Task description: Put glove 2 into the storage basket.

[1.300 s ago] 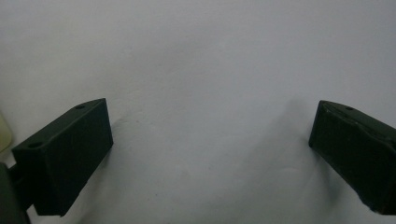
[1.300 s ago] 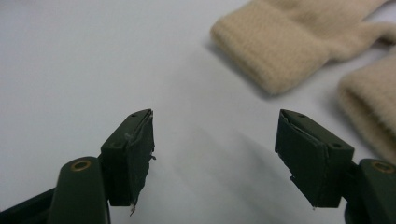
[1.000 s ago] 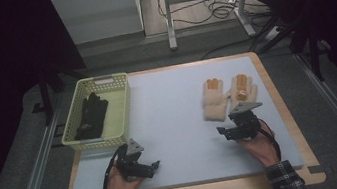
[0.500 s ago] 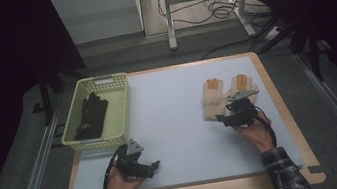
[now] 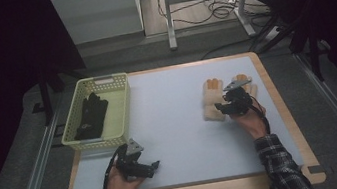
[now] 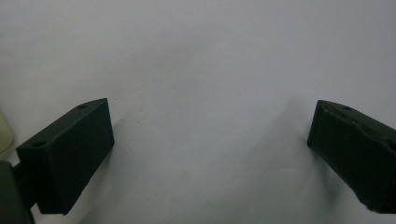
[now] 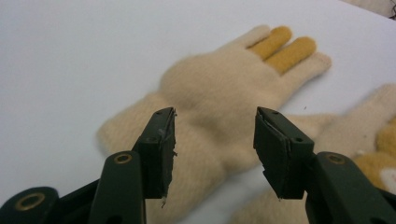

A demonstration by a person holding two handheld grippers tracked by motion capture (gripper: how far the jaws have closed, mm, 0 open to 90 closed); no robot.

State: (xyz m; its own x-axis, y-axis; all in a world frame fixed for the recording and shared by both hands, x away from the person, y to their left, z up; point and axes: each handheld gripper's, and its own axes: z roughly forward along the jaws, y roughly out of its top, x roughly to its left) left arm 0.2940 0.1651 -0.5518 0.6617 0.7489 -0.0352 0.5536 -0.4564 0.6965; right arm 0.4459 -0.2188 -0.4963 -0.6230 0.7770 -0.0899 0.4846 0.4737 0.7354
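Two cream knitted gloves with orange-yellow fingers lie on the white mat at the right. The left glove (image 5: 211,99) (image 7: 219,93) lies flat; the other glove (image 5: 247,85) (image 7: 369,135) is partly hidden by my hand. My right gripper (image 5: 225,107) (image 7: 214,154) hovers open over the left glove's cuff, jaws straddling it. My left gripper (image 5: 153,167) (image 6: 210,154) rests open near the mat's front left, nothing between its jaws. A pair of black gloves (image 5: 90,115) lies in the yellow basket (image 5: 121,112).
The white mat (image 5: 176,123) covers a wooden table (image 5: 289,122). The basket stands at the mat's left edge. Beyond the table are a white cabinet (image 5: 96,14), a metal frame and cables on the floor.
My right gripper has moved forward and to the left, from the mat's front right up to the cream gloves, and now stands over the left glove's cuff. The left gripper has stayed put.
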